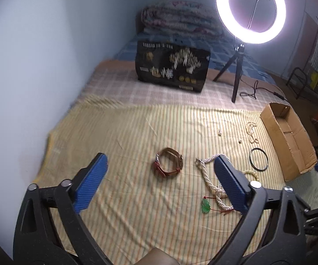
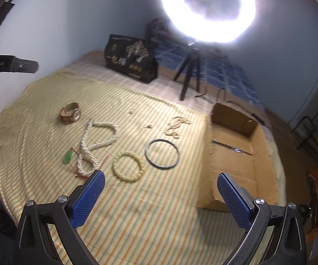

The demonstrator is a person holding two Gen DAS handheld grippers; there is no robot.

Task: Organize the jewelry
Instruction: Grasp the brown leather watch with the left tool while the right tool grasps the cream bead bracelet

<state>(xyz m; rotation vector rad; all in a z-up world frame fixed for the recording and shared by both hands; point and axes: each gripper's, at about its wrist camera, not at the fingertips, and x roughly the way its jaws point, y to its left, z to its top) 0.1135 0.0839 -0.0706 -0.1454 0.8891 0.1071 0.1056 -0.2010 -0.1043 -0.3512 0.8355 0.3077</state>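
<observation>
Jewelry lies spread on a striped yellow cloth (image 1: 125,132). A brown leather watch (image 1: 168,162) (image 2: 70,112) lies just ahead of my open, empty left gripper (image 1: 161,176). A white pearl necklace (image 2: 97,145) (image 1: 207,176), a green pendant on red cord (image 1: 206,206) (image 2: 67,158), a cream bead bracelet (image 2: 129,166), a black bangle (image 2: 162,153) (image 1: 258,159) and a small gold chain (image 2: 176,125) (image 1: 251,131) lie nearby. My right gripper (image 2: 159,190) is open and empty, held above the cloth between the bracelet and an open cardboard box (image 2: 236,154) (image 1: 289,141).
A lit ring light on a black tripod (image 1: 238,66) (image 2: 189,75) stands behind the cloth with its cable trailing. A black printed bag (image 1: 172,66) (image 2: 132,59) stands at the back. The wall runs along the left. Two tiny earrings (image 1: 220,132) lie near the chain.
</observation>
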